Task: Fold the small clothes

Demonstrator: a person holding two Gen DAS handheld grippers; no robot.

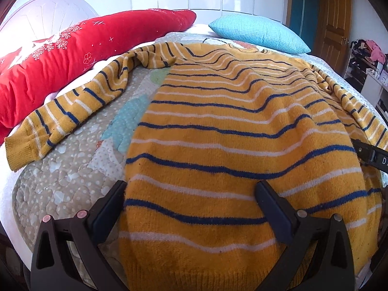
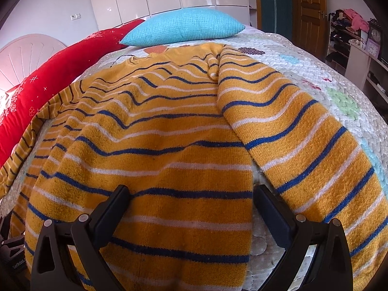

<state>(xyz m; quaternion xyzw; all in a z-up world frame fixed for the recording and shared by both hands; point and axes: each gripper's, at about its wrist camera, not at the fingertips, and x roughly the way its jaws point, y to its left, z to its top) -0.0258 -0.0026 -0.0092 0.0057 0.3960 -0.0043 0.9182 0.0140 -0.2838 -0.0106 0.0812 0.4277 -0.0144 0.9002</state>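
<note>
A yellow sweater [image 1: 230,133] with blue and white stripes lies flat on the quilted bed [image 1: 72,181], hem towards me. One sleeve [image 1: 63,118] stretches out to the left. The other sleeve [image 2: 303,145] runs down along the body's right side. My left gripper [image 1: 191,191] stands open over the hem's left part, one fingertip [image 1: 118,191] at the body's left edge and the other on the knit. My right gripper [image 2: 191,191] is open over the sweater [image 2: 157,133] at the hem's right part, and its black tip [image 1: 371,155] shows at the right edge of the left wrist view. Neither holds cloth.
A long red pillow [image 1: 72,48] lies along the left side of the bed, a turquoise pillow [image 1: 257,32] at the far end. A white headboard [image 1: 48,9] is at far left. White wardrobes, a wooden door [image 2: 308,12] and cluttered shelves [image 2: 349,36] stand beyond.
</note>
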